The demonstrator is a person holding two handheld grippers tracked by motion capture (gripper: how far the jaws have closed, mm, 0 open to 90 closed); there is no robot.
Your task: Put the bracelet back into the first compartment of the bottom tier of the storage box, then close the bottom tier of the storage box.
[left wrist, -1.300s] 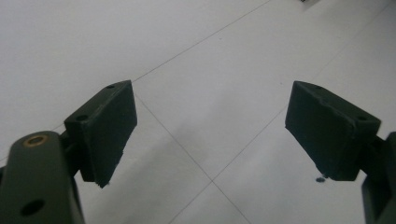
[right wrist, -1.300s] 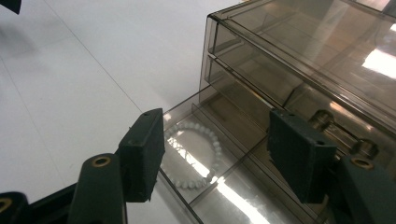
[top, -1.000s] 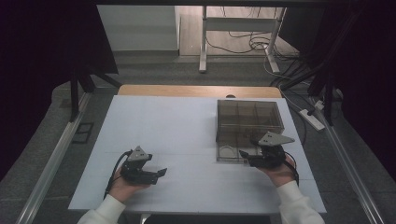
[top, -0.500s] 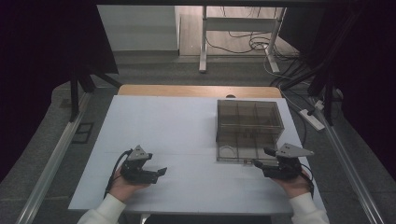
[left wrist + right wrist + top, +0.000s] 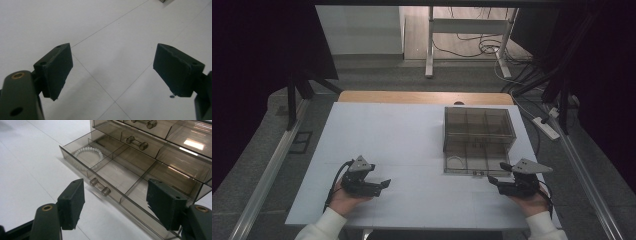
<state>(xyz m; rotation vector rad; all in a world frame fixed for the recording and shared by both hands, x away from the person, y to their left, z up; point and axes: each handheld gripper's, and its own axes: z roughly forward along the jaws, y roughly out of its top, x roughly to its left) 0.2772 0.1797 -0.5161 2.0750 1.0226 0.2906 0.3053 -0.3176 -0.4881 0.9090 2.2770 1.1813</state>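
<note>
A: Landmark?
B: Smoky clear-plastic drawer organiser (image 5: 478, 140) on the white table sheet (image 5: 402, 145), right half. Its bottom drawer (image 5: 117, 178) is pulled out toward the person.

A: Anything in that drawer?
B: White bead bracelet (image 5: 88, 152) in the drawer's far-left compartment, seen from the right gripper view. The other compartments look bare. The clear bar handle (image 5: 100, 187) sits on the drawer front.

A: Right gripper?
B: Right gripper (image 5: 115, 205), just in front of the organiser's pulled drawer, jaws wide apart, gripping nothing. The handle shows between them, not touched.

A: Left gripper?
B: Left gripper (image 5: 112, 72), well left of the organiser, near the table's front edge. Jaws spread wide, nothing between them, plain sheet below. A hand (image 5: 343, 199) holds it, white sleeve (image 5: 319, 229) behind.
</note>
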